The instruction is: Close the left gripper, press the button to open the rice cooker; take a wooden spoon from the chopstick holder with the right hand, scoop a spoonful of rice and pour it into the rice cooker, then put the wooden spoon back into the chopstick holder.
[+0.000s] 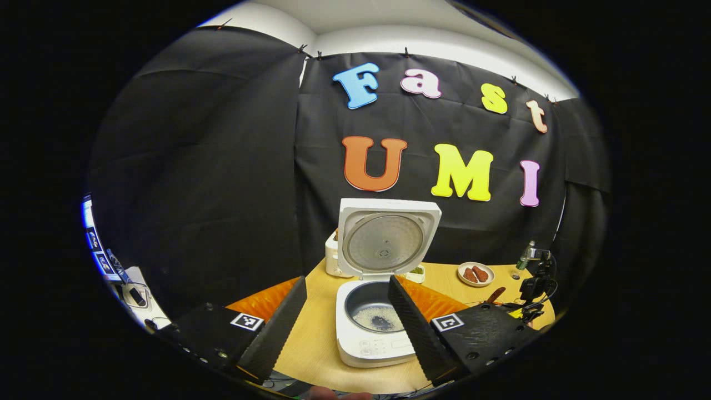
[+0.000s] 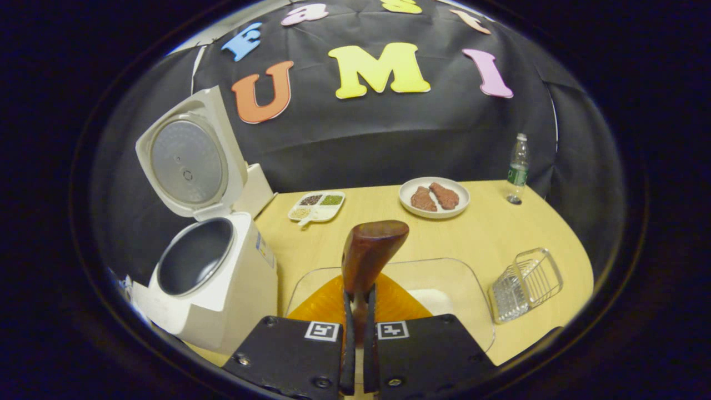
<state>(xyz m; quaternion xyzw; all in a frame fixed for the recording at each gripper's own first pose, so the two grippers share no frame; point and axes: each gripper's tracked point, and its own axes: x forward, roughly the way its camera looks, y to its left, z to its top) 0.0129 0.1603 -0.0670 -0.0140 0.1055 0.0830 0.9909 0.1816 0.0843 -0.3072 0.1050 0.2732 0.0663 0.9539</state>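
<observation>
In the left gripper view, the left tool (image 1: 347,319) has its fingers wide apart, framing the cooker (image 1: 373,333) on the desk (image 1: 311,344). The lid (image 1: 387,238) stands up, and rice (image 1: 376,319) lies in the pot.

In the right gripper view, the cooker (image 2: 214,283) sits at left, lid (image 2: 189,158) raised. The right tool (image 2: 358,328) is clamped on the spoon (image 2: 369,253), which points up above a clear tray (image 2: 472,294). A grain dish (image 2: 316,206), a plate (image 2: 434,198), a bottle (image 2: 517,169) and a wire holder (image 2: 525,284) follow to the right.

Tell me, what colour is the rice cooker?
White rice cooker, with a dark inner pot; clearest in the right gripper view.
</observation>
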